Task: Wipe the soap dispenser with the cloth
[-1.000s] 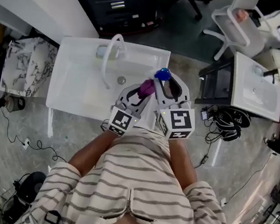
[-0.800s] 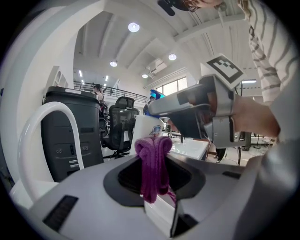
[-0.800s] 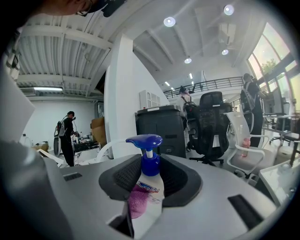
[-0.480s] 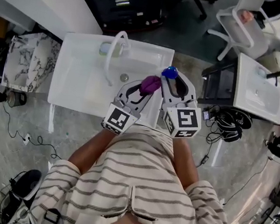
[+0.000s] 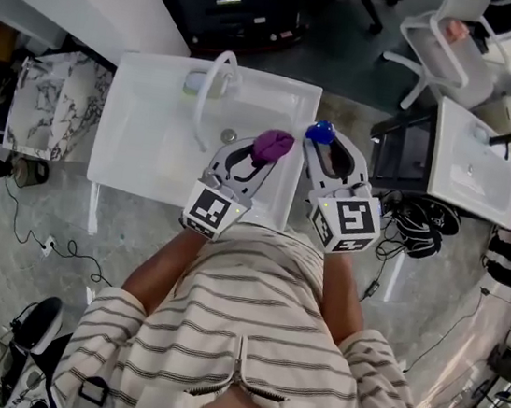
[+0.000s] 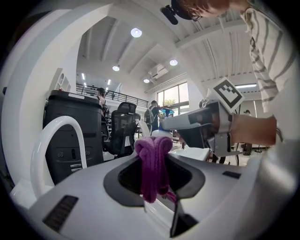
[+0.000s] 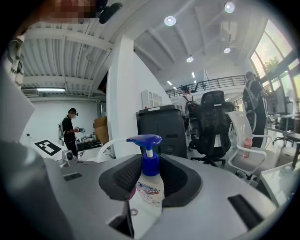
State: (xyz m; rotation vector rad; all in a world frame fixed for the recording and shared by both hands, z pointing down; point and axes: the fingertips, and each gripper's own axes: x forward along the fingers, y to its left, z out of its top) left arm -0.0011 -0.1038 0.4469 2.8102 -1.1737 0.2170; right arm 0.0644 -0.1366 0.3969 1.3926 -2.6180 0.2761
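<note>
Head view shows both tools held side by side above the near right part of a white sink [image 5: 142, 140] with a curved faucet [image 5: 213, 89]. The left tool [image 5: 260, 155] has its jaws clamped on a bunched purple cloth [image 5: 273, 144]. The right tool [image 5: 325, 147] grips an upright soap dispenser [image 5: 319, 132], white with a blue pump, just beside the cloth.

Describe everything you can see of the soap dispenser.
The soap dispenser is a small white plastic pump bottle with a blue-and-red printed label, a blue collar and a blue pump head whose spout points to the picture's left. It stands upright between the jaws of the right gripper, which are closed on its body, near the white sink's right rim. The purple cloth sits apart from it.
</note>
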